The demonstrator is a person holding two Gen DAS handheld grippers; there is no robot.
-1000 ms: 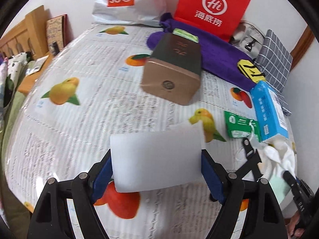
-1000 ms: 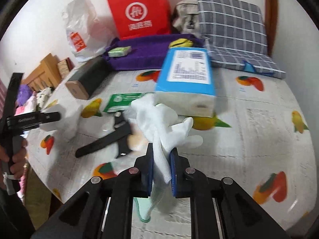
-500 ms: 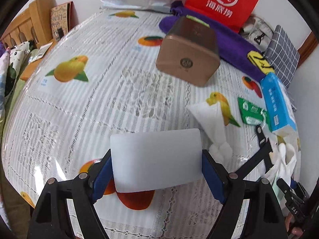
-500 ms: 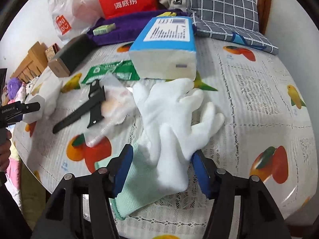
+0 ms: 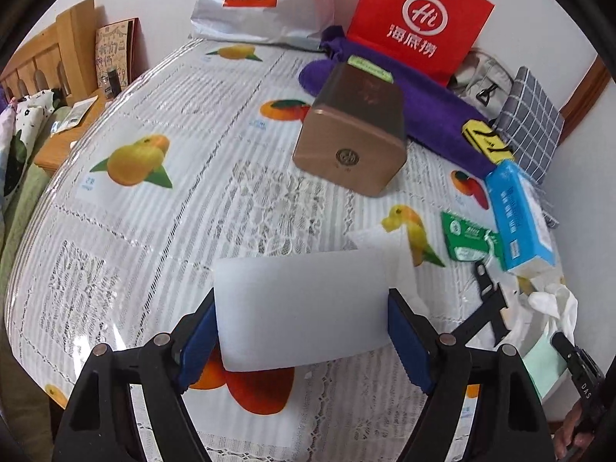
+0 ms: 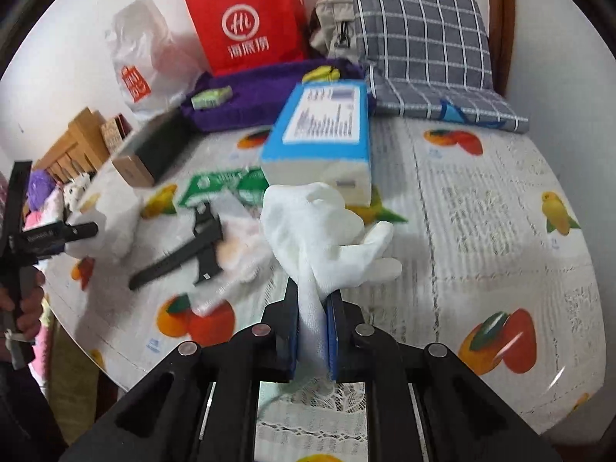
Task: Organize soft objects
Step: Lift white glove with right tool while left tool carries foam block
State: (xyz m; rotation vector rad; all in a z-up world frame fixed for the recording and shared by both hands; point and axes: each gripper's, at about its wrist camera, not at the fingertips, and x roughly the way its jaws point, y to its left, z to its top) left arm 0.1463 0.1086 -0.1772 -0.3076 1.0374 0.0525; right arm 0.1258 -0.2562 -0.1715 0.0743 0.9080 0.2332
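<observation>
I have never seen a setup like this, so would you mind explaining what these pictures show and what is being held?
There is no robot here: a person holds a two-finger gripper in each hand, and each gripper carries a wide-angle camera looking along its fingers. One picture comes from the left gripper, the other from the right gripper.

The left gripper is clamped on a white rectangular foam block. The right gripper has just closed on a white cloth glove, pinching it near the cuff.

Below is a table with a fruit-print lace cloth. On it lie a brown rectangular box, a blue tissue pack, a green flat packet, a black plastic tool, a purple towel and a red paper bag at the back.
</observation>
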